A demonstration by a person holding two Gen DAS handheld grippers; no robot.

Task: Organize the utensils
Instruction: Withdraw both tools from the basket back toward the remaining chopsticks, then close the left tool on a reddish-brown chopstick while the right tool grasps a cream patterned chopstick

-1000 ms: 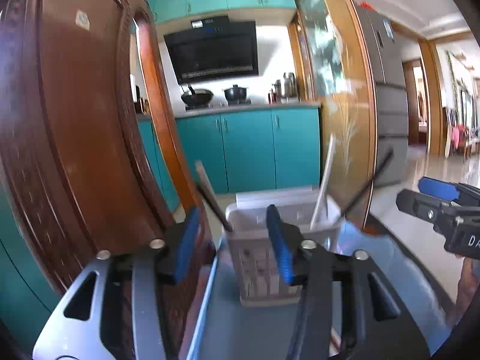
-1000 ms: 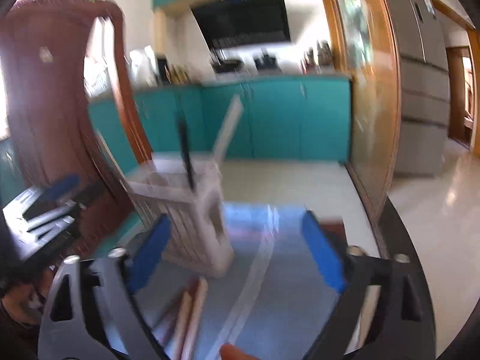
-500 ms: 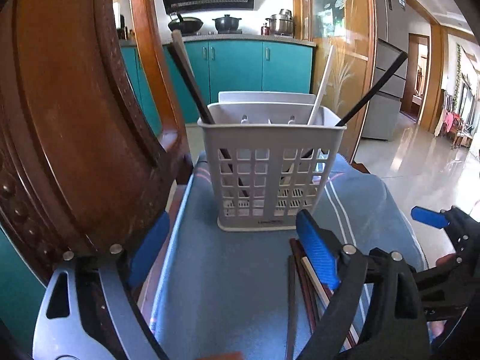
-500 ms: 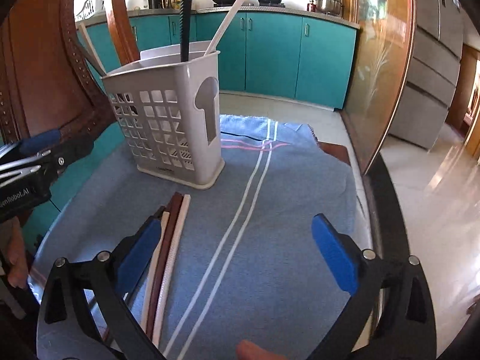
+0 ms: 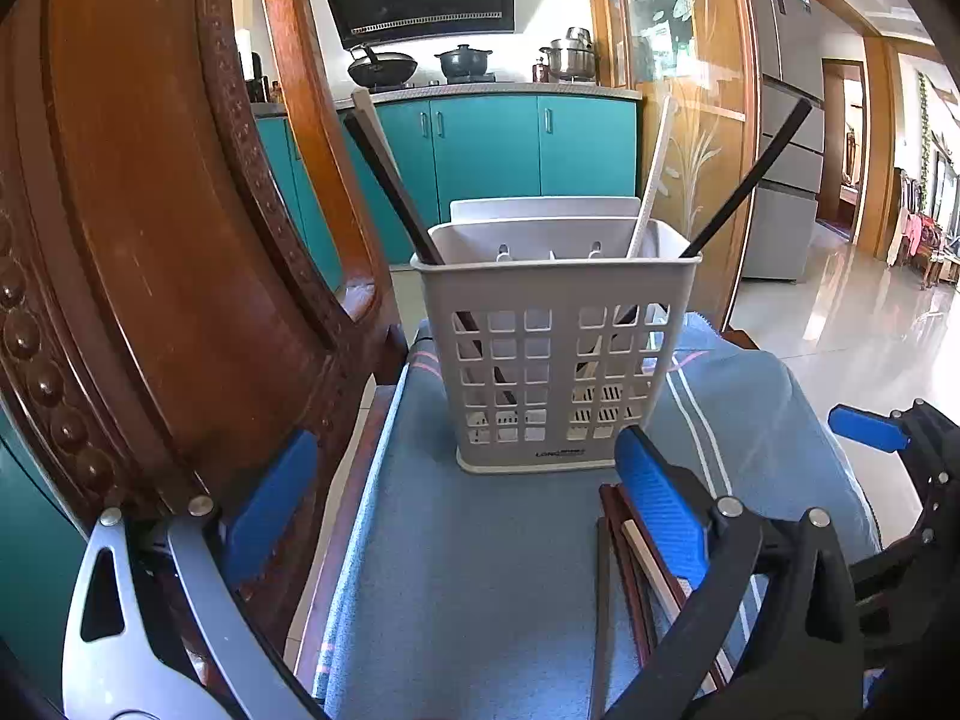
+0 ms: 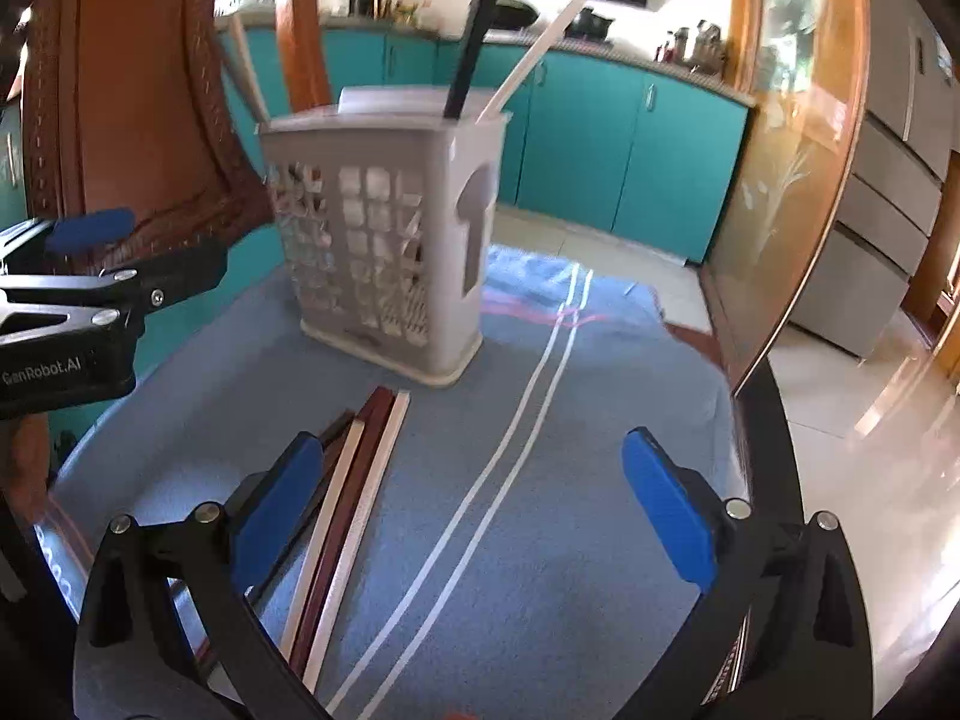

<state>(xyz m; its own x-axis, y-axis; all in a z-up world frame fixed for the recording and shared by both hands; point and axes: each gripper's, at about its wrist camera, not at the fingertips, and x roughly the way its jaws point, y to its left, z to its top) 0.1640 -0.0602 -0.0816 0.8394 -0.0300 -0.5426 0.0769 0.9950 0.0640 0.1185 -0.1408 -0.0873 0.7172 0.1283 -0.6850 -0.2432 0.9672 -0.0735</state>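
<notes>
teal kitchen cabinets (image 5: 486,144), blue striped cloth (image 6: 540,510)

The loose chopsticks (image 5: 624,588) run out of frame behind the left gripper (image 5: 462,504).

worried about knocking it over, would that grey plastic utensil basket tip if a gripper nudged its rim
Probably: the tall, narrow grey plastic lattice utensil basket looks light, and its long leaning chopsticks add top weight. The blue cloth underneath may grip its base, favouring tipping over sliding.
</notes>
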